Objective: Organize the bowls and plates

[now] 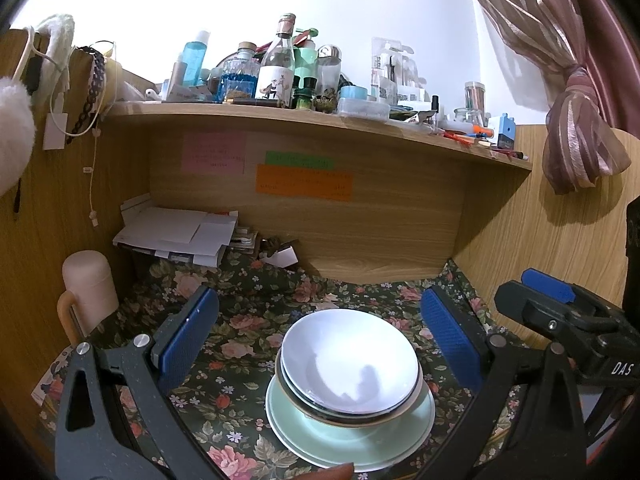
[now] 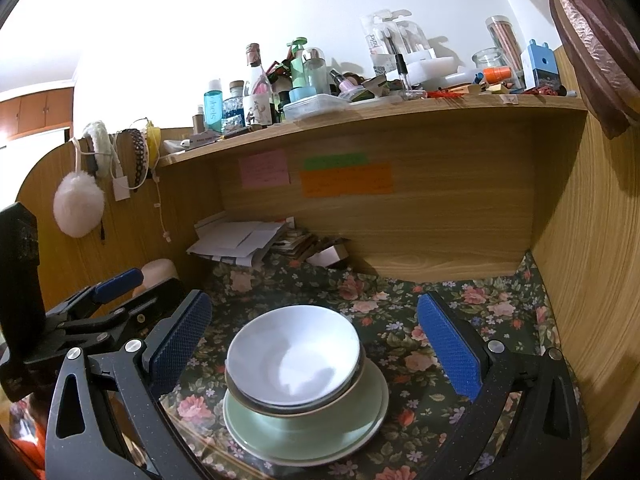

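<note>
The dishes already stand in one stack on the flowered cloth (image 1: 248, 320) that covers the counter: a white bowl (image 1: 348, 356) on top, nested in at least one more bowl, and these on pale green plates (image 1: 360, 436) at the bottom. The stack sits in the near middle of the counter, below the cluttered shelf (image 1: 320, 124).

The left tongs (image 1: 320, 340) are spread wide, holding nothing, with the stack between and just past their blue pads (image 1: 188, 336). The right tongs (image 2: 316, 344) are likewise wide apart and empty, framing the same stack from its right side.

By the look of it, the sorting is nearly or fully done, and what remains is probably a check or a small nudge. The top bowl seems to lean slightly off centre toward the far side. To square it, press gently on opposite rims with both pads, low on the bowl wall, so the glazed pieces do not slide or chip. Keep clear of the pink cup (image 1: 90, 284) at the far left.
</note>
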`<state>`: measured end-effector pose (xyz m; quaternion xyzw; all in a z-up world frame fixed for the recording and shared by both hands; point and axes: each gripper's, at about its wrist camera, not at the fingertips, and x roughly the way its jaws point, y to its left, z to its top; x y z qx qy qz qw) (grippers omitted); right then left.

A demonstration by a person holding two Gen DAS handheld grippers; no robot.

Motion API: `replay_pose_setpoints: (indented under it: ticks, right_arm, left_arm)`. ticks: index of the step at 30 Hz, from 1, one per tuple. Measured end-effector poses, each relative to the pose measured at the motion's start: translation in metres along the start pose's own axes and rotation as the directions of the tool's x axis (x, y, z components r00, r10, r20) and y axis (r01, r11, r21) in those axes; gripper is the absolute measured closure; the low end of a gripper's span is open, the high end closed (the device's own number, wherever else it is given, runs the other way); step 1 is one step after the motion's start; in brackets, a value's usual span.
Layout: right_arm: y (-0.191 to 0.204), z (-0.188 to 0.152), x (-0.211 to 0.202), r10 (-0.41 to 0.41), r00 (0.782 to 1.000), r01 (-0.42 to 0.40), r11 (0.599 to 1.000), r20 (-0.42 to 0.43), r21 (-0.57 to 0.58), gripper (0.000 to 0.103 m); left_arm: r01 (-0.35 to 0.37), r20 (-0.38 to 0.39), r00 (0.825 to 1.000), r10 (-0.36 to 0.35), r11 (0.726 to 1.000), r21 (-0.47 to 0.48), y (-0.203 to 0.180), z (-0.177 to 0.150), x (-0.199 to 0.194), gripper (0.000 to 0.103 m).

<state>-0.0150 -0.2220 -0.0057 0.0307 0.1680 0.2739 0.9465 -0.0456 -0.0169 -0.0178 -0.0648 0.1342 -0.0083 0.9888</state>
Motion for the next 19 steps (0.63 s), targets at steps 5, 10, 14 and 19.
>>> replay_pose_setpoints:
  ticks: [5, 10, 14, 19]
  right_arm:
    - [0.0015, 0.0005, 0.0005, -0.004, 1.0, 0.004, 1.0, -0.001, -0.001, 0.0]
    - [0.0038, -0.0003, 0.0014, -0.009, 1.0, 0.009, 1.0, -0.002, 0.004, 0.0]
    - [0.0047, -0.0016, 0.0035, -0.01, 1.0, 0.011, 1.0, -0.007, 0.011, 0.0]
    - [0.0058, -0.0027, 0.0057, -0.01, 1.0, 0.01, 1.0, -0.014, 0.013, 0.0]
  left_arm:
    - [-0.006, 0.0, 1.0, 0.006, 1.0, -0.004, -0.002, 0.0009, -0.0005, 0.0]
    - [-0.005, -0.005, 1.0, 0.005, 1.0, -0.009, -0.0016, 0.0004, -0.0003, 0.0]
    - [-0.009, -0.008, 1.0, 0.009, 1.0, -0.01, -0.0043, 0.0002, 0.0006, 0.0]
    - [-0.014, -0.016, 1.0, 0.014, 1.0, -0.018, -0.0058, 0.0005, 0.0027, 0.001]
